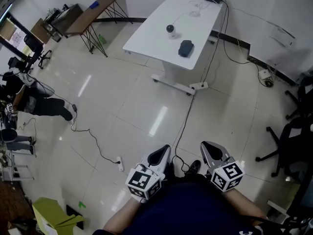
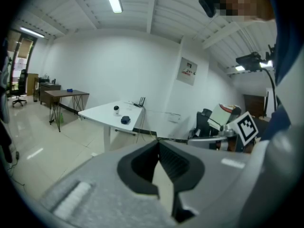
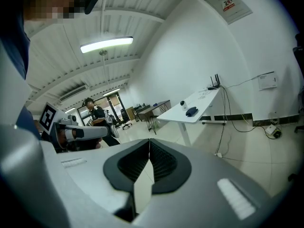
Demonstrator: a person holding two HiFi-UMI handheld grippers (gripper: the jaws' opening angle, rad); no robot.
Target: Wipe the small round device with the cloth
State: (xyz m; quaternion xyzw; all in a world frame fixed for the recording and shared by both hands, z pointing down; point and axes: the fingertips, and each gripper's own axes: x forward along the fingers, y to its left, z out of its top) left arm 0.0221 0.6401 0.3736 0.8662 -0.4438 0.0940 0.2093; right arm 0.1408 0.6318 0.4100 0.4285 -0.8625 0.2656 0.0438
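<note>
The small round device (image 1: pixel 170 30), white with a dark top, stands on a white table (image 1: pixel 146 39) far ahead across the floor. A dark blue folded cloth (image 1: pixel 186 48) lies on the table just right of it. Both also show small in the left gripper view, device (image 2: pixel 116 109) and cloth (image 2: pixel 125 120), and in the right gripper view, device (image 3: pixel 182 103) and cloth (image 3: pixel 191 111). My left gripper (image 1: pixel 165 150) and right gripper (image 1: pixel 204 146) are held close to my body, side by side, both shut and empty, pointing toward the table.
A black cable (image 1: pixel 188 114) runs from the table across the shiny floor to my feet. A power strip (image 1: pixel 120 164) lies left of my grippers. Black office chairs (image 1: pixel 293 131) stand at the right. A brown desk (image 1: pixel 93 13) stands at far left, with a person (image 1: pixel 29 99) nearby.
</note>
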